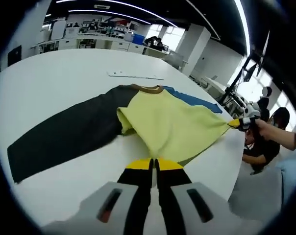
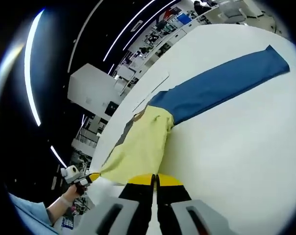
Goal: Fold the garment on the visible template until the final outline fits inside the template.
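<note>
**A:** On the white table (image 1: 64, 73), at the near hem of the shirt (image 1: 172, 122): left tongs (image 1: 153, 164), held low and nearly level, pointing across the cloth. Jaws pressed together, yellow tips side by side, hem nipped between them.

**B:** And the right tongs (image 2: 155, 180)?

**A:** Same again. Closed on the yellow hem at the far corner, off past the table edge, cloth pulled taut into a point. Gripped from behind by the right hand (image 1: 268, 129), wrist straight, arm reaching in from the side.

**B:** Seen from the right gripper view?

**A:** Left hand (image 2: 64, 200) down at the lower left, wrapped round its handle, light blue cuff (image 2: 25, 210) behind it. Hem stretched between the two pairs of tongs.

**B:** Lie of the shirt?

**A:** Flat on the table apart from the lifted hem. Yellow body in the middle, brown collar (image 1: 150, 89) at the far end. Black sleeve (image 1: 64, 132) spread out long to one side, blue sleeve (image 2: 221, 85) stretched straight out to the other. Some yellow cloth bunched up next to the black sleeve.

**B:** Anything to read?

**A:** Thin white strip (image 1: 135, 75) lying on the table beyond the collar, apart from the shirt; markings on it too small to make out. Shelves and desks in the background too blurred for any lettering.
</note>
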Demonstrator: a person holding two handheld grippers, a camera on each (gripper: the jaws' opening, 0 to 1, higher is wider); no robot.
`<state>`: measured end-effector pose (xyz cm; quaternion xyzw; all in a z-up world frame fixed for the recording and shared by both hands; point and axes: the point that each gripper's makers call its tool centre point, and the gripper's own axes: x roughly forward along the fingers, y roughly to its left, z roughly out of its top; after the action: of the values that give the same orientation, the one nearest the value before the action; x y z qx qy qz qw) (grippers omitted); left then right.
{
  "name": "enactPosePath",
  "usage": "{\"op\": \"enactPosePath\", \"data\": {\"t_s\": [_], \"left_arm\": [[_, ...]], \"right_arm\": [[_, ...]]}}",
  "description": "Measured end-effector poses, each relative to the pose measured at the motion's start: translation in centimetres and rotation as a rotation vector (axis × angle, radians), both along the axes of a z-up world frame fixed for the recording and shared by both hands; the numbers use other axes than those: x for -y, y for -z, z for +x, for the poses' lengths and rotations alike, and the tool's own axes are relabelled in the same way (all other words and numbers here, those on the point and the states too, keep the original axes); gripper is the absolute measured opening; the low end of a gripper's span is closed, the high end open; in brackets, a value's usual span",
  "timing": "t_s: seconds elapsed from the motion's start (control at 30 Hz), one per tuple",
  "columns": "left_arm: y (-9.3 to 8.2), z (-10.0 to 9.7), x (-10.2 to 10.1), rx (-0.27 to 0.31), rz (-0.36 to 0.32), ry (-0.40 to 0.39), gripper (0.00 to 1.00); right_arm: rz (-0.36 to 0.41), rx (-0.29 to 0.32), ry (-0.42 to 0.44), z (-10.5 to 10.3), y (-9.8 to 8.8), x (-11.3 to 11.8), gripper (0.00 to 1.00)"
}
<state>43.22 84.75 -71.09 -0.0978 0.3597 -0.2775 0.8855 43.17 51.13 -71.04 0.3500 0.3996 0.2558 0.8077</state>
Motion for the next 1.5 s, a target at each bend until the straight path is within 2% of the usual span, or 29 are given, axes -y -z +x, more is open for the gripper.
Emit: {"op": "enactPosePath", "data": {"t_s": [0.13, 0.27, 0.4, 0.6, 0.83, 1.1, 1.2, 1.5], "left_arm": [[0.7, -1.8, 0.3, -0.018, 0.022, 0.024, 0.00], [0.9, -3.7, 0.4, -0.046, 0.008, 0.032, 0.00], [1.1, -5.5, 0.1, -0.075, 0.017, 0.042, 0.00], [1.8, -8.1, -0.4, -0.140, 0.014, 0.046, 0.00], [3.0, -10.4, -0.1, -0.213, 0.011, 0.057, 0.00], [4.3, -12.7, 1.0, -0.311, -0.001, 0.077, 0.00], [4.5, -13.1, 1.2, -0.323, -0.008, 0.076, 0.00], [5.0, -13.2, 1.0, -0.316, -0.018, 0.044, 0.00]], "right_arm": [[0.008, -0.021, -0.002, -1.6, 0.1, -0.1, 0.00], [0.002, -0.049, -0.020, -3.2, 0.5, 0.0, 0.00], [-0.031, -0.077, -0.048, -5.1, 1.3, 0.3, 0.00], [-0.018, -0.108, -0.043, -7.0, 2.2, 0.6, 0.00], [-0.046, -0.139, -0.045, -9.3, 3.0, 1.1, 0.00], [-0.059, -0.142, -0.015, -9.0, 3.4, 2.3, 0.00], [-0.108, -0.139, -0.039, -8.9, 3.9, 2.7, 0.00], [-0.146, -0.150, -0.069, -9.1, 4.7, 2.6, 0.00]]}}
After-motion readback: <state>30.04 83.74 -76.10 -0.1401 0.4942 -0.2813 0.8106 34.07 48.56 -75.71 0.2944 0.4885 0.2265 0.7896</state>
